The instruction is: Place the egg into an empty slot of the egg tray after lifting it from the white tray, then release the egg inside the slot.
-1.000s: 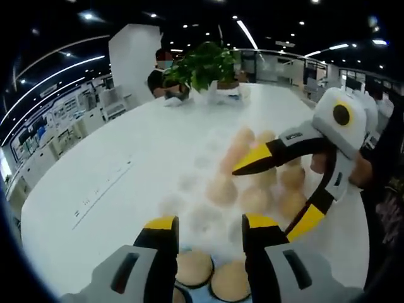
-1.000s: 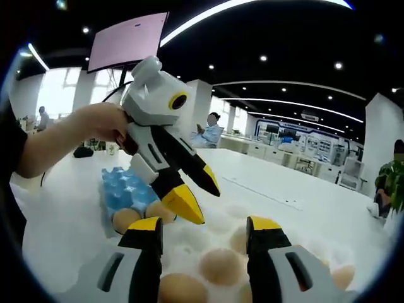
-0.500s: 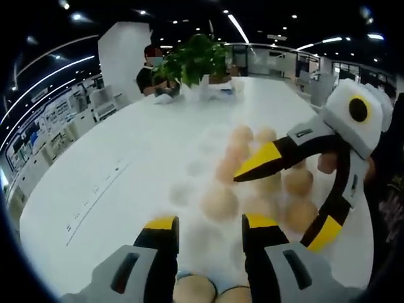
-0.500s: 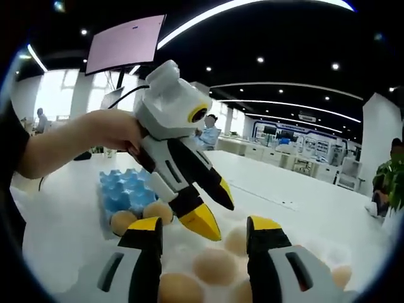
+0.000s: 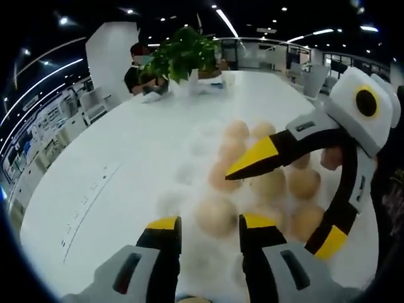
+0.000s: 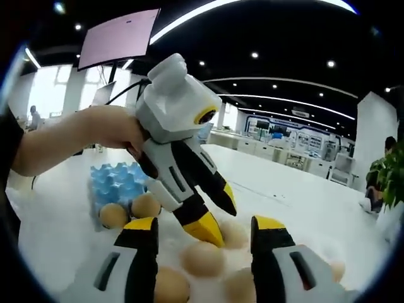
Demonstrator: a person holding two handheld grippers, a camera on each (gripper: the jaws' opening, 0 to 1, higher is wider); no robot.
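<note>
Both the left gripper [image 5: 209, 227] and right gripper [image 6: 205, 228] hover open-jawed over the eggs [image 5: 216, 215] in the white tray [image 5: 189, 173]; pickup is pending; next, close gently on one egg, then carry it to the blue tray [image 6: 120, 184].

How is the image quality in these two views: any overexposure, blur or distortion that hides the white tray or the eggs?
Left gripper view: the white tray washes out against the bright table, and the eggs look soft. Right gripper view: the blue egg tray reads clearly; windows at left are blown out. Both views bend strongly at the edges.
</note>
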